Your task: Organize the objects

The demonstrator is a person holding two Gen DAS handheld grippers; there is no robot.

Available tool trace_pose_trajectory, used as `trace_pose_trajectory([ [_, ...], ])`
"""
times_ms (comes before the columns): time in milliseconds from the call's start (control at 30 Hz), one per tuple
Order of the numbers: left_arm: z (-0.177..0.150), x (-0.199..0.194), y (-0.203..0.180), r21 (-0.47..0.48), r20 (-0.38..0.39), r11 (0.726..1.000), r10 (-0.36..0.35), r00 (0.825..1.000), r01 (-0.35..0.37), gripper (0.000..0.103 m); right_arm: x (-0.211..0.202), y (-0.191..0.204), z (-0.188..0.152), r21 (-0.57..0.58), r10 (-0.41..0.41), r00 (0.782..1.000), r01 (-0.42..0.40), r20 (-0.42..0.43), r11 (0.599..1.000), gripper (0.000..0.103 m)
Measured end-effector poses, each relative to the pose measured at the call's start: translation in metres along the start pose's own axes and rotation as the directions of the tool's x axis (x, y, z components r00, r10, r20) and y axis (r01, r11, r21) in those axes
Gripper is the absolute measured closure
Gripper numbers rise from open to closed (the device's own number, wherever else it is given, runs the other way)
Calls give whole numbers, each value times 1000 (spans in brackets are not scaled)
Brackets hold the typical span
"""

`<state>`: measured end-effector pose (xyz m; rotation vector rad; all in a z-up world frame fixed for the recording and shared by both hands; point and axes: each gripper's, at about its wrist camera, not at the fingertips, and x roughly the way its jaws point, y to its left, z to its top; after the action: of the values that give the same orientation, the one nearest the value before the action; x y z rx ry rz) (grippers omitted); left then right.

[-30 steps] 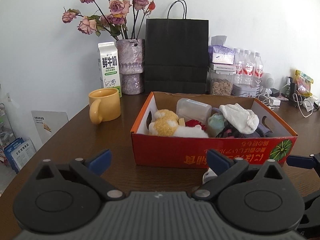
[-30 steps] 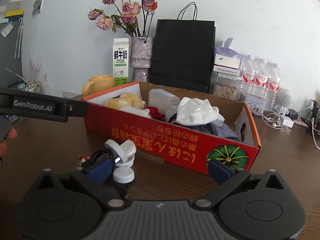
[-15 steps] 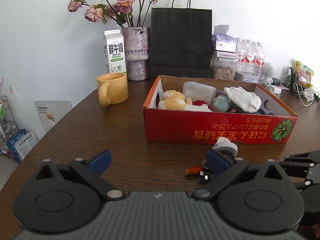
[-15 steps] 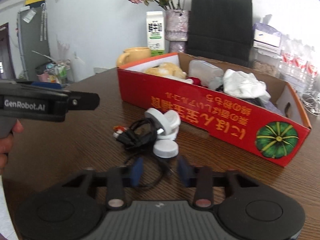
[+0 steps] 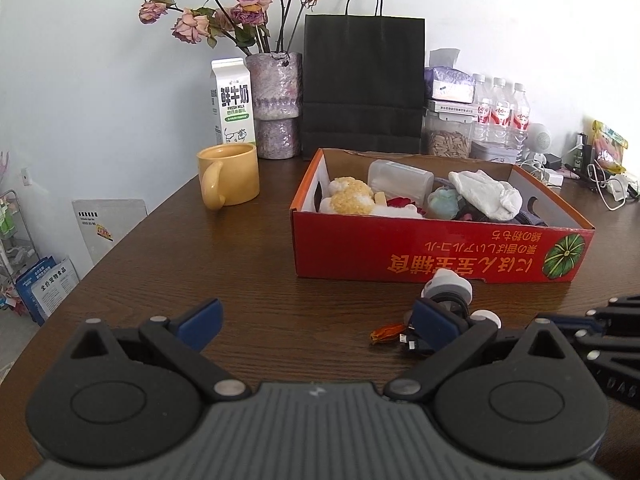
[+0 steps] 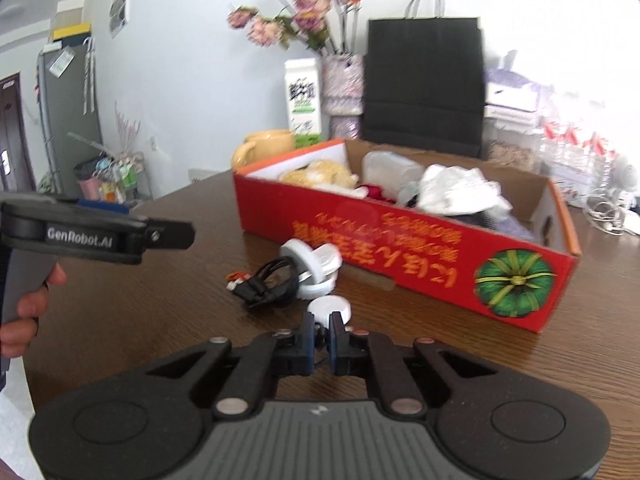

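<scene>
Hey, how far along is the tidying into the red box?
Done: plush toy and white cloth lie in the red box. In hand: right hand-held gripper just closed near the black cable, grip unclear. Remaining: cable and white caps on the table.

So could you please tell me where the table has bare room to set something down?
The widest bare patch of table lies left of the red box, in front of the yellow mug. Directly before the box it is crowded: white caps and a black cable. The back edge is packed with the vase, black bag and bottles.
</scene>
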<state>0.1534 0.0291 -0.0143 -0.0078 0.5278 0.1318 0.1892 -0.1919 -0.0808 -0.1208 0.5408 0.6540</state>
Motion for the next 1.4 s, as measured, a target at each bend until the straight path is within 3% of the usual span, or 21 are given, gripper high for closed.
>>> trace_pose_trajectory([
  [467,-8,29,-5,59,-56,998,37,998,-34,0,-7,-31,-5,62,-81,996,79,31,995,97],
  [633,-5,44,-2,101,-73,994,-22,997,30,13,-4,-32,-8,70,-96,995,94,16,993,97],
  [900,-6,60,-6,125,-114,984,-110,987,124,25,0,-33,-10,76,-108,994,107,-1,991,96],
  [967,-6,62,-6,127,-115,981,-130,985,144,30,1,-34,-10,77,-108,994,108,-4,991,95],
  [1000,-6,63,-6,128,-116,978,-150,982,165,38,1,-34,-11,77,-109,994,109,-6,991,95],
  [1067,-6,64,-7,132,-129,971,-185,974,201,59,2,-33,-10,77,-109,994,110,-10,991,95],
  [1100,-6,66,-7,132,-142,966,-203,969,222,81,3,-34,-10,78,-109,994,110,-12,991,95],
  [1133,-7,67,-7,127,-151,962,-223,963,243,92,3,-34,-10,77,-109,994,110,-13,991,95],
  [1233,-9,64,-9,139,-145,956,-237,961,257,99,4,-34,-10,76,-109,994,110,-18,991,95],
  [1400,-4,63,-5,101,-122,970,-209,970,222,94,5,-33,-10,73,-108,994,110,-26,991,94],
])
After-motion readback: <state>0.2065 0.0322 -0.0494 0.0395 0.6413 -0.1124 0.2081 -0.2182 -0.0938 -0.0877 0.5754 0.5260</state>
